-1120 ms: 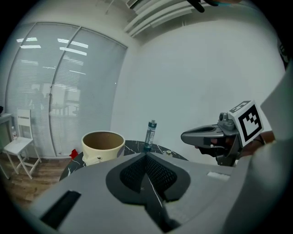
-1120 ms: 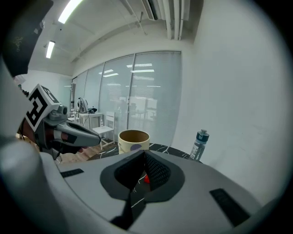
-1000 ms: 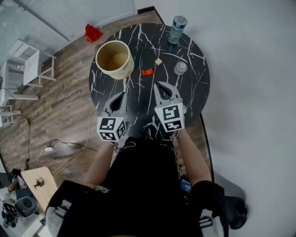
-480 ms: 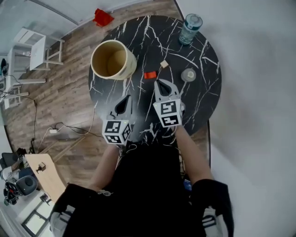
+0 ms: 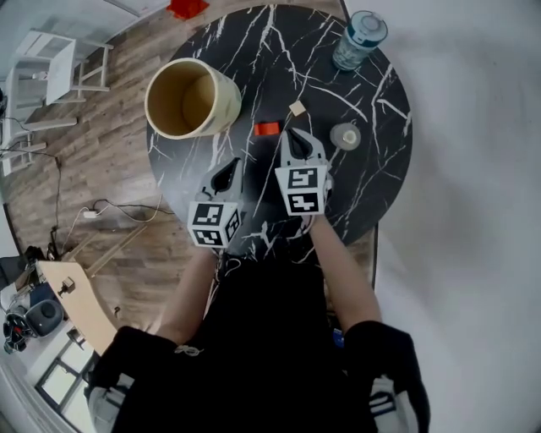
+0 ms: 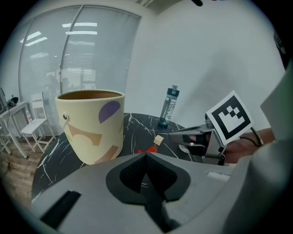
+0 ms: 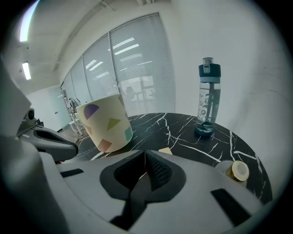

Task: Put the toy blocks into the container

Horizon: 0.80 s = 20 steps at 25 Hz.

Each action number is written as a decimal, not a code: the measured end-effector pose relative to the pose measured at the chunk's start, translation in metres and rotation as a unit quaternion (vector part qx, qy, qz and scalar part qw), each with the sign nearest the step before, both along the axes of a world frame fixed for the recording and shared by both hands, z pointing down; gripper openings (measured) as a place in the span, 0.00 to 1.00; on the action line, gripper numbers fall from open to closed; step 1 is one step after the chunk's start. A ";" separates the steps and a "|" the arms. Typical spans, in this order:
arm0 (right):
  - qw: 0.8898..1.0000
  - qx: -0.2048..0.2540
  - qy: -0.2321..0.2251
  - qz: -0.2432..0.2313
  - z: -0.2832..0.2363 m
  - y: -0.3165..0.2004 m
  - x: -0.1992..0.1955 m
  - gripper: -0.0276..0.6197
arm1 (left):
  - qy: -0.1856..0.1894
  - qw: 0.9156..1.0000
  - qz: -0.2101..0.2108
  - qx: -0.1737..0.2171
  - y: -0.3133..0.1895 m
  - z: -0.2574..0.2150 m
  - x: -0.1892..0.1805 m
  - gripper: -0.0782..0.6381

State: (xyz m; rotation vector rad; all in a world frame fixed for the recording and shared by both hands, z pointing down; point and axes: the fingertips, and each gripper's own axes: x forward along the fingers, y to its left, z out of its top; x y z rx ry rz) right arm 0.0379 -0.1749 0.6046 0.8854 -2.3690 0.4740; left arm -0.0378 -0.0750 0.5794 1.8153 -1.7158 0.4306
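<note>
On the round black marble table (image 5: 372,186) lie a red block (image 5: 267,128) and a small beige block (image 5: 297,107). The cream container (image 5: 183,98) stands at the table's left; it shows large in the left gripper view (image 6: 91,125) and in the right gripper view (image 7: 106,122). My right gripper (image 5: 296,140) is shut and empty, its tip just right of the red block. My left gripper (image 5: 226,173) is shut and empty, below the container. The red block (image 6: 147,149) peeks over the left jaws and the beige block (image 6: 159,140) lies beyond. The beige block (image 7: 165,151) shows just past the right jaws.
A clear water bottle (image 5: 358,39) stands at the table's far right edge. A small round lidded cup (image 5: 345,135) sits right of the right gripper. Wooden floor with a white chair (image 5: 51,80), cables and a red object (image 5: 188,8) lies to the left.
Both grippers have moved up the table toward the blocks. The right tip now sits beside the red block. The head view has shifted, so the table appears higher.
</note>
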 end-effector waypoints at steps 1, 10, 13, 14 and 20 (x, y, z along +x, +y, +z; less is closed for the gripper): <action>1.000 -0.001 0.001 0.002 0.004 -0.003 0.000 0.04 | 0.001 1.000 -0.002 -0.003 -0.003 0.004 0.000 0.11; 0.999 0.001 0.016 0.041 0.032 -0.037 0.003 0.22 | -0.006 0.999 0.005 -0.031 -0.013 0.030 0.009 0.11; 0.998 -0.005 0.024 0.052 0.041 -0.044 0.003 0.23 | 0.002 0.999 -0.002 -0.039 -0.014 0.035 0.011 0.11; 0.998 -0.003 0.029 0.054 0.044 -0.047 0.004 0.24 | 0.004 0.999 -0.006 -0.040 -0.014 0.036 0.011 0.11; 0.996 0.008 0.053 0.068 0.058 -0.057 0.004 0.33 | 0.010 0.999 -0.016 -0.047 -0.012 0.046 0.004 0.11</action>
